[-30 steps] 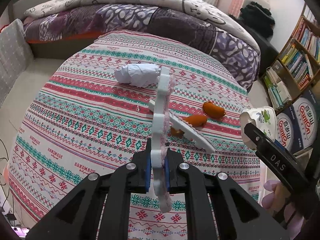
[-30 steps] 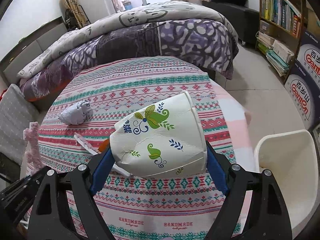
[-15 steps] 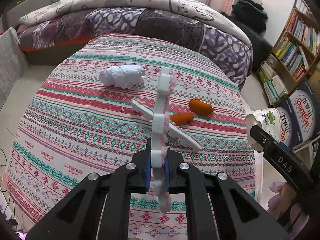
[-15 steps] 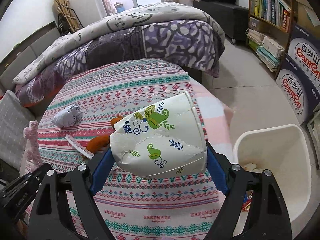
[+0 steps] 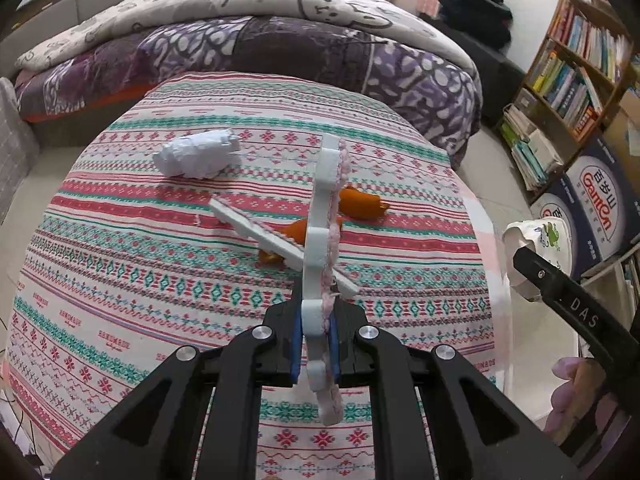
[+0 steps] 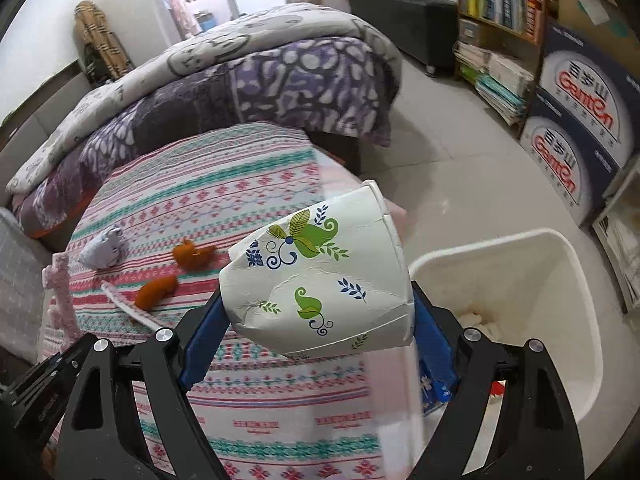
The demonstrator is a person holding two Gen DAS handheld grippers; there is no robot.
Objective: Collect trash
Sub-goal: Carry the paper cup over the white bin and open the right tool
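My left gripper [image 5: 316,344] is shut on a white foam strip with a pink edge [image 5: 324,240], held upright above the round table. My right gripper [image 6: 316,320] is shut on a crumpled paper cup with green leaf print [image 6: 316,276]; the cup also shows at the right of the left wrist view [image 5: 536,248]. On the patterned tablecloth [image 5: 120,280] lie a wad of white paper [image 5: 196,154], a second foam strip [image 5: 264,236] and two orange peels [image 5: 360,204]. A white trash bin [image 6: 520,280] stands on the floor to the right of the table, just beyond the cup.
A bed with a purple quilt [image 5: 280,52] lies behind the table. A bookshelf [image 5: 580,60] and stacked cardboard boxes [image 6: 576,120] stand at the right. The bin holds some white scraps [image 6: 480,320].
Both grippers have swung right with their loads. In the right wrist view the trash bin has come further into view beyond the cup, and the table has slid left.
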